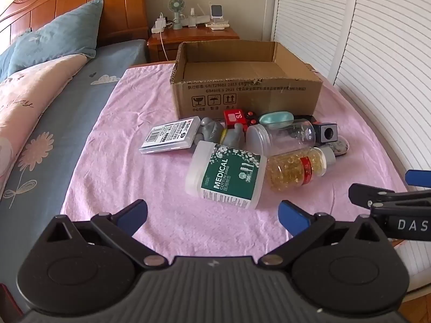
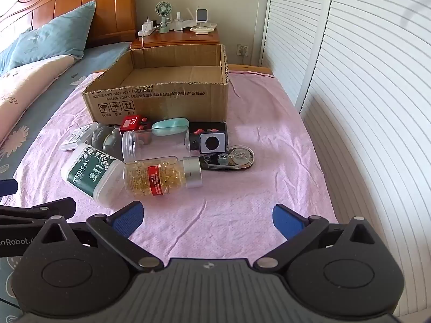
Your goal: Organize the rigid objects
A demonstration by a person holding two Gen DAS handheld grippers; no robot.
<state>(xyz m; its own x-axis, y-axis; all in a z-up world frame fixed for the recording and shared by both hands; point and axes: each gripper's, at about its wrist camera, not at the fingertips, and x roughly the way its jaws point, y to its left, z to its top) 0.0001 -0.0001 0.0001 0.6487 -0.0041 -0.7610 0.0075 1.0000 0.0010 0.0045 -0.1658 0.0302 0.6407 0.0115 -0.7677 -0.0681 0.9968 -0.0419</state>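
A pile of rigid objects lies on a pink cloth in front of an empty open cardboard box (image 1: pixel 250 97) (image 2: pixel 161 102). Nearest is a green-labelled cotton swab tub (image 1: pixel 227 177) (image 2: pixel 91 173), beside a bottle of golden capsules (image 1: pixel 296 171) (image 2: pixel 161 176). Behind lie a clear jar (image 1: pixel 280 136) (image 2: pixel 156 145), grey figures (image 1: pixel 212 132), a flat clear case (image 1: pixel 171 137), a red toy (image 1: pixel 235 117), a mint oval case (image 2: pixel 169 126), a black-and-white cube (image 2: pixel 212 141) and a tape dispenser (image 2: pixel 231 158). My left gripper (image 1: pixel 212 215) and right gripper (image 2: pixel 207 215) are open and empty, short of the pile.
The pink cloth (image 1: pixel 121 145) covers a table beside a bed with blue bedding (image 1: pixel 54 140) on the left. White louvred doors (image 2: pixel 363 80) stand close on the right. A wooden nightstand (image 2: pixel 175 37) with a fan stands behind the box.
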